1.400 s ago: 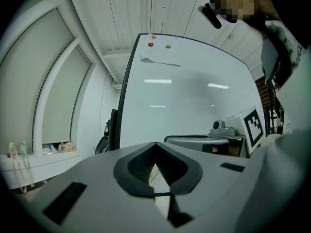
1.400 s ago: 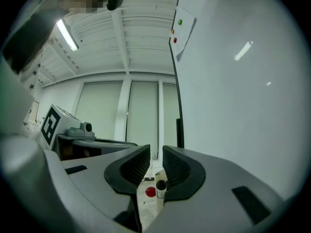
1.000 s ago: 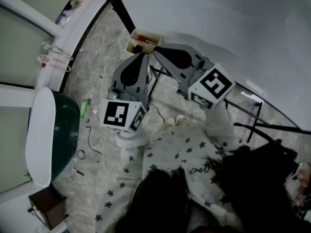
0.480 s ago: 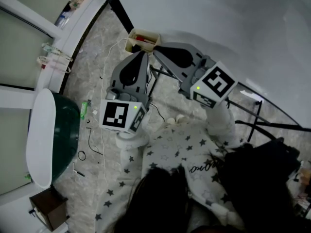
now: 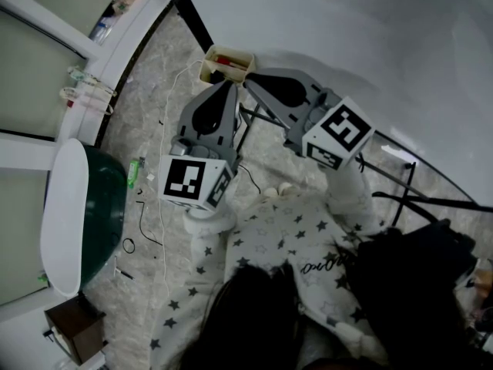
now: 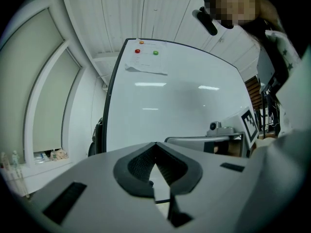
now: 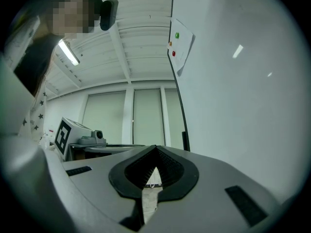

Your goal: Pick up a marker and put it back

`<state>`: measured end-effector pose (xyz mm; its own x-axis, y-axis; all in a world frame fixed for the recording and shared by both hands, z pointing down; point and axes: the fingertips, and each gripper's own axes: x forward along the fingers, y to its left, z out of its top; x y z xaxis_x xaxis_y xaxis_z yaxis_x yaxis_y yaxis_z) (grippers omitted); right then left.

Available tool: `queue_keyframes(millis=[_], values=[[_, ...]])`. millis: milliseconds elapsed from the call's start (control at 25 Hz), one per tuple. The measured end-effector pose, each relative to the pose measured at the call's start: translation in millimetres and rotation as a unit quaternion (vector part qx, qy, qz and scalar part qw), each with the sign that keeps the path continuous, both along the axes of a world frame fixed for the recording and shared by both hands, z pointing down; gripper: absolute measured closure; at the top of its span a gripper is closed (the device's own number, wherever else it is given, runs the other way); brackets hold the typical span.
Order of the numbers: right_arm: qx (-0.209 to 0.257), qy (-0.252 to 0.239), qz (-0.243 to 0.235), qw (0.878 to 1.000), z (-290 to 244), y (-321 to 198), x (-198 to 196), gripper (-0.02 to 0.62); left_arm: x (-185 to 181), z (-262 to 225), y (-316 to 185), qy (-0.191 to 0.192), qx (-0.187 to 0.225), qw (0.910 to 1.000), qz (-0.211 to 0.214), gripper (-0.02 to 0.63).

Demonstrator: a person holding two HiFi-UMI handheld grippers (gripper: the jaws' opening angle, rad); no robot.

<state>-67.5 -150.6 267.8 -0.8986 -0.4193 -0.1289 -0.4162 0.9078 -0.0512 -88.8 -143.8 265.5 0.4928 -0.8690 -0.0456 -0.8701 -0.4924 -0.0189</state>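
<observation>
A small cream box [image 5: 226, 65] hangs at the lower edge of the whiteboard [image 5: 370, 45], with a red marker [image 5: 225, 60] and something dark inside. In the head view both grippers point up at it. My left gripper [image 5: 228, 87] is just below the box with its jaws together and nothing between them. My right gripper [image 5: 248, 82] is just right of the box, also shut and empty. In the left gripper view the left gripper's [image 6: 155, 143] tips meet in front of the whiteboard [image 6: 170, 106]. In the right gripper view the right gripper's [image 7: 155, 147] tips also meet.
A paper sheet [image 6: 146, 64] with red and green magnets is pinned high on the board. The board's black stand legs [image 5: 416, 183] cross the marble floor on the right. A green and white tub [image 5: 85, 214], loose cables [image 5: 150, 230] and a brown box [image 5: 73, 330] are on the left.
</observation>
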Motion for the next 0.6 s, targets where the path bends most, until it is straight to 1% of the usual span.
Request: queue_keyframes(millis=[600], values=[[0.0,-0.001,-0.011,1.0,-0.7,2.7,-3.7,0.591,-3.8,-0.7,3.0,-0.004,-0.001,0.9999,-0.011,0.606]])
